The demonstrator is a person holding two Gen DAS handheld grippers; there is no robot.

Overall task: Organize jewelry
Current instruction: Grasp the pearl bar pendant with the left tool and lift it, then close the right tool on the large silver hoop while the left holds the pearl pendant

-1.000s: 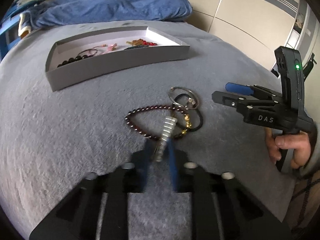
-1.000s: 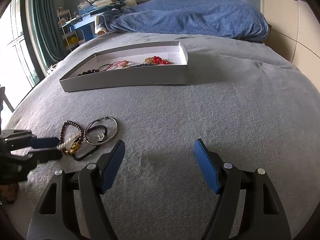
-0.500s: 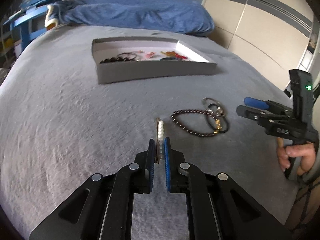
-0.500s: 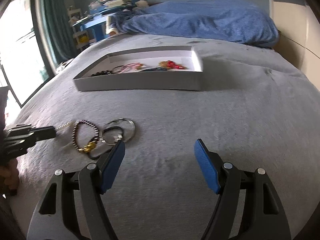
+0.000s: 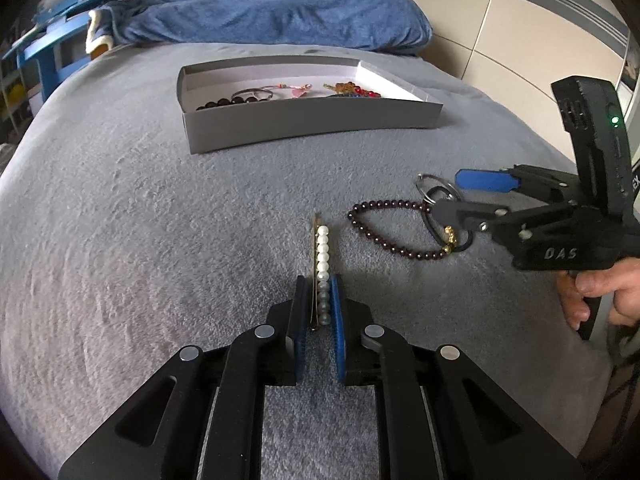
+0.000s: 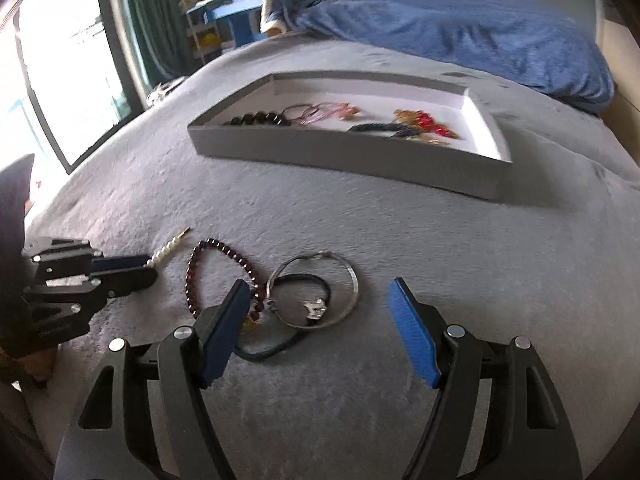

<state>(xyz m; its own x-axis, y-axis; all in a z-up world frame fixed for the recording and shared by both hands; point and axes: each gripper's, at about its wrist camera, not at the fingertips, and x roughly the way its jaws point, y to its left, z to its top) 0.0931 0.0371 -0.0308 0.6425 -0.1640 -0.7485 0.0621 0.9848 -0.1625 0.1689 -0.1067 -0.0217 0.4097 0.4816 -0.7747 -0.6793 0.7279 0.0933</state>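
My left gripper (image 5: 318,284) is shut on a pearl hair clip (image 5: 322,252), which sticks out forward above the grey bed cover; it also shows in the right wrist view (image 6: 168,249). A dark red bead bracelet (image 5: 394,227), a silver bangle (image 6: 316,294) and a black cord bracelet (image 6: 280,346) lie together on the cover. My right gripper (image 6: 316,320) is open and hovers just over this pile; it also shows in the left wrist view (image 5: 460,196). A grey tray (image 5: 312,124) with several jewelry pieces sits farther back.
A blue blanket (image 5: 280,12) lies behind the tray. A wardrobe wall (image 5: 520,32) stands at the right. A window (image 6: 60,64) and a blue shelf (image 6: 240,12) are at the left of the right wrist view.
My left gripper has lifted the pearl clip off the pile and drawn it left. My right gripper has moved forward over the remaining bracelets.
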